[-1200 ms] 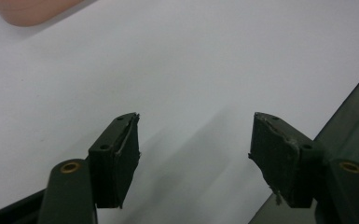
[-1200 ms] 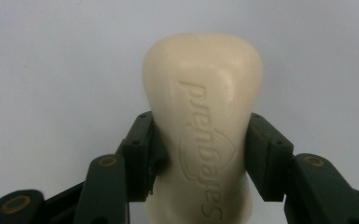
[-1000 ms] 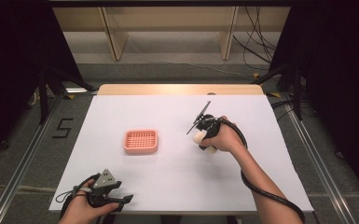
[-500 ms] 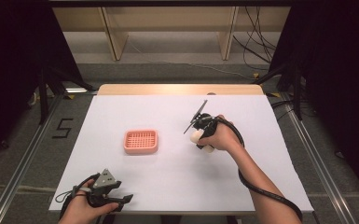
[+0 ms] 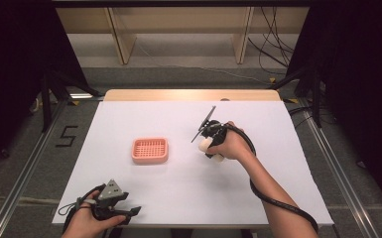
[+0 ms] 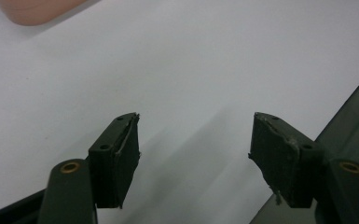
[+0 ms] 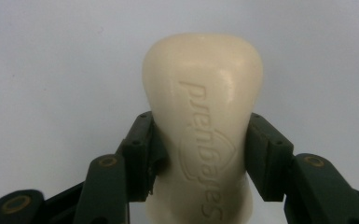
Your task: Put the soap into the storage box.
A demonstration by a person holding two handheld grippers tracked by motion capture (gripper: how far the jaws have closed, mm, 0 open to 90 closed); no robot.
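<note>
A cream soap bar (image 7: 203,135) with raised lettering stands on end between the jaws of my right gripper (image 7: 200,156), which is shut on its sides. In the high view, the right gripper (image 5: 210,139) holds the soap bar (image 5: 204,145) just above the white table, right of centre. A pink slotted soap dish (image 5: 150,150) lies a short way to its left, with nothing in it. My left gripper (image 5: 131,212) rests near the table's front left edge and points right. Its jaws (image 6: 193,149) stand wide open over bare table.
The white table (image 5: 278,148) has a wooden strip along its far edge. A corner of the pink dish (image 6: 37,9) shows at the top left of the left gripper view, and the table's edge (image 6: 349,107) at its right. Dark floor surrounds the table.
The right hand has drifted slightly left towards the pink dish with the soap in its gripper. The left gripper has stayed where it was.
</note>
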